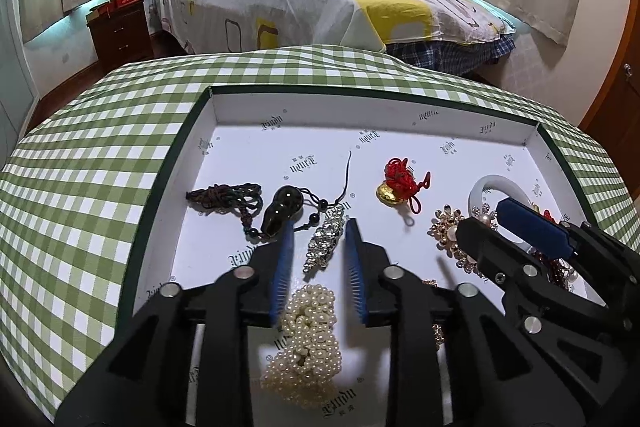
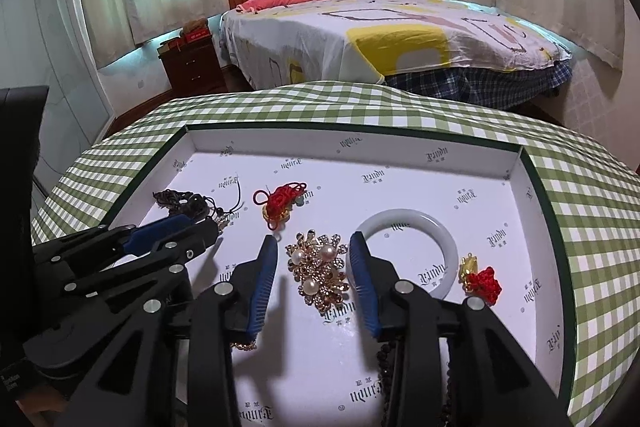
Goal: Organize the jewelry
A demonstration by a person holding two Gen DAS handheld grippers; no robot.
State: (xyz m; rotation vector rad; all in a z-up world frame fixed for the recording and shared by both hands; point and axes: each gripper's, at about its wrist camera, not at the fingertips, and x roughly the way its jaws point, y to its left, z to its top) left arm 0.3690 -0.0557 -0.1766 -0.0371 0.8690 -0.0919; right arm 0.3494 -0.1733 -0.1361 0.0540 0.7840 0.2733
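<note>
Jewelry pieces are lying in a shallow white cardboard tray with a dark green rim (image 1: 404,98), which is sitting on the green-and-white checked worktop (image 1: 80,187). Inside, a white stone bangle (image 2: 448,247) is resting just beside a gold flower brooch with pearls (image 2: 320,267). The right gripper (image 2: 314,247) is holding its blue-padded fingers partly open around that brooch, not pressing it. The left gripper (image 1: 318,235) is hanging with fingers partly open on either side of a silver rhinestone clip (image 1: 324,243), above a cream pearl cluster (image 1: 308,343).
</note>
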